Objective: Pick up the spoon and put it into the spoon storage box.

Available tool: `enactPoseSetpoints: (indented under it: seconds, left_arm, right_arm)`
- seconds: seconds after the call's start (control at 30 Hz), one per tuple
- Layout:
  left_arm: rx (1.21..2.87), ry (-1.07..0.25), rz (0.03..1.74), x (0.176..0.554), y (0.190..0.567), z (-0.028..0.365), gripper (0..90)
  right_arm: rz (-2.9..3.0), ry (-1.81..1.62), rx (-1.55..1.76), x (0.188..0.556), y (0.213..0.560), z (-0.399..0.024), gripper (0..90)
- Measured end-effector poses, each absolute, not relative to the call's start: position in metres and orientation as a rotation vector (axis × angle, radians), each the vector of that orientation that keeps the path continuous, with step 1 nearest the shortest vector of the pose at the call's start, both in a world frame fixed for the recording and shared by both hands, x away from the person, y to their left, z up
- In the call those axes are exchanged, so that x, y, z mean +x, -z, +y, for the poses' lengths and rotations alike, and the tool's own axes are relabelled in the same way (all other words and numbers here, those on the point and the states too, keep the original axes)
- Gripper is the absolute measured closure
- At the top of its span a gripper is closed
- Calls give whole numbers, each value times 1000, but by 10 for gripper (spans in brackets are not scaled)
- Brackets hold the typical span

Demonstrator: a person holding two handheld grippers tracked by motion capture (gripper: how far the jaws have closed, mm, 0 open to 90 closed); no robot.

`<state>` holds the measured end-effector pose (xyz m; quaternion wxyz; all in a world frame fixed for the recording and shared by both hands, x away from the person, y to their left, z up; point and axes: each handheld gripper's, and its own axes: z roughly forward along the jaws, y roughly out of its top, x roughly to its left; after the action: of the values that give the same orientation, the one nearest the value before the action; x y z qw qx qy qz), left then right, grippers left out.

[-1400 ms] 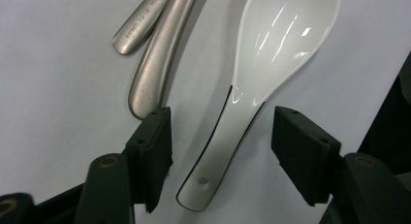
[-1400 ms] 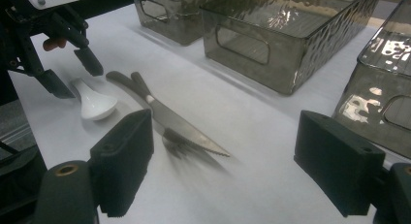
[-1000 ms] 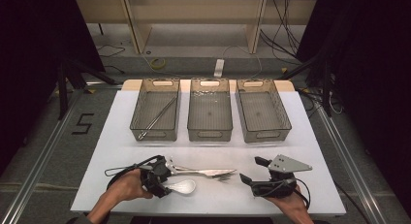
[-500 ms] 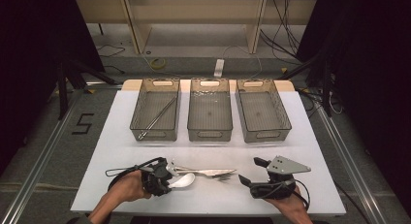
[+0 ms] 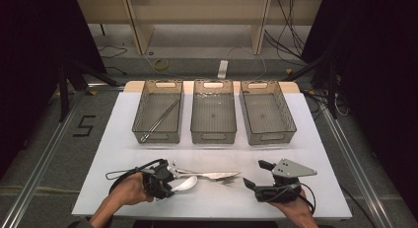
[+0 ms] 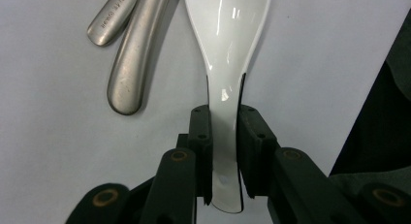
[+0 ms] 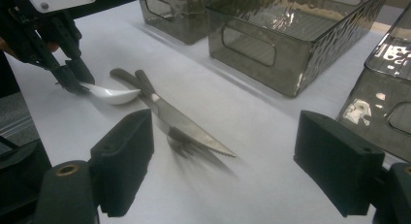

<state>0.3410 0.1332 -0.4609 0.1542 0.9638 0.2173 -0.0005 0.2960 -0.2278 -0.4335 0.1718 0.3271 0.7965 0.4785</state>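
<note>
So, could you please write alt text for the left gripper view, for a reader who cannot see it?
The left tool has just closed its two black jaws on the handle of a white ceramic spoon, whose bowl points away over a white table. Beside it on the left lie two grey metal cutlery handles.

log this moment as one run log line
left gripper: just closed on white spoon handle | right gripper: open, nothing between jaws | knife, fork: on table
</note>
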Motion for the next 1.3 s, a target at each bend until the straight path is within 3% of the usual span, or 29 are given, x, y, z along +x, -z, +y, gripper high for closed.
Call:
enactPoseSetpoints:
  seconds: [0.93,1.1,1.3]
  left_arm:
    - [2684,60,711,347,453,142,788]
    - [2645,74,713,347,447,145,850]
    - [2627,54,708,346,441,145,851]
  right_arm:
    - [2262,-1357,938,295,434,-229,231]
    - [2260,-1355,942,295,434,-229,231]
    - [2259,-1357,941,294,434,-229,231]
